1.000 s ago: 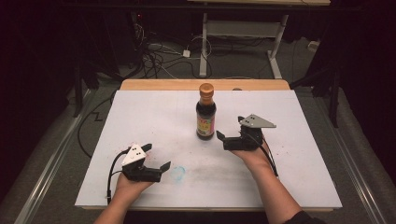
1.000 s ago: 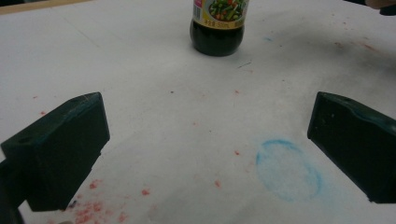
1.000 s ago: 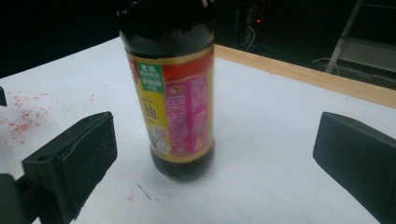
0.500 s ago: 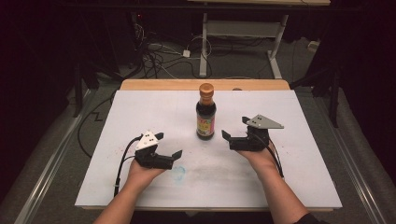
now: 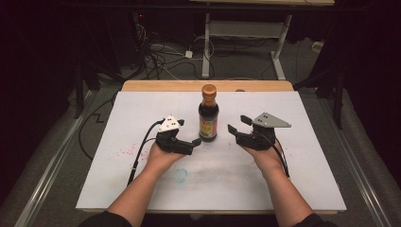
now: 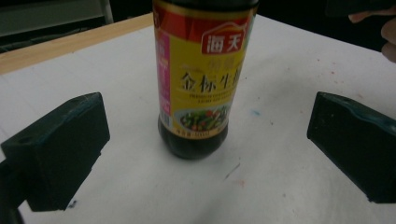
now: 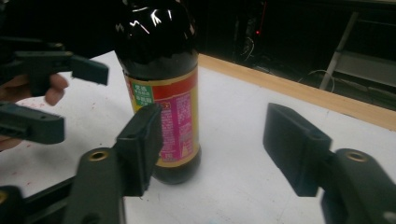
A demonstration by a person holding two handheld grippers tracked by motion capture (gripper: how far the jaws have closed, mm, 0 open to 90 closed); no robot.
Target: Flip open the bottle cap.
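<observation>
**Sauce bottle upright between two open grippers**

The sauce bottle (image 5: pixel 208 113) stands upright near the far middle of the white table top (image 5: pixel 142 113), its orange-brown cap on. The person's forearms reach in from the near edge, one on each side. The left hand (image 5: pixel 161 158) holds the left gripper (image 5: pixel 191 135) low over the table, pointed right toward the bottle's base; one jaw tip lies just beside the glass, though the high view cannot settle whether it touches. In the left gripper view the jaws stand wide apart, with the bottle beyond and between them and white table showing on both sides. The right hand (image 5: pixel 265 156) holds the right gripper (image 5: pixel 236 124) pointed left at the bottle, near it but apart, jaws likewise spread wide and holding nothing.

The label is yellow with a red band on top bearing white characters "海天"; below run dark characters "金标生", the last cut off at the label's curve. A pink strip with fine print runs down the side, too small to read. The bottle's neck and cap are cut off in both gripper views.
</observation>
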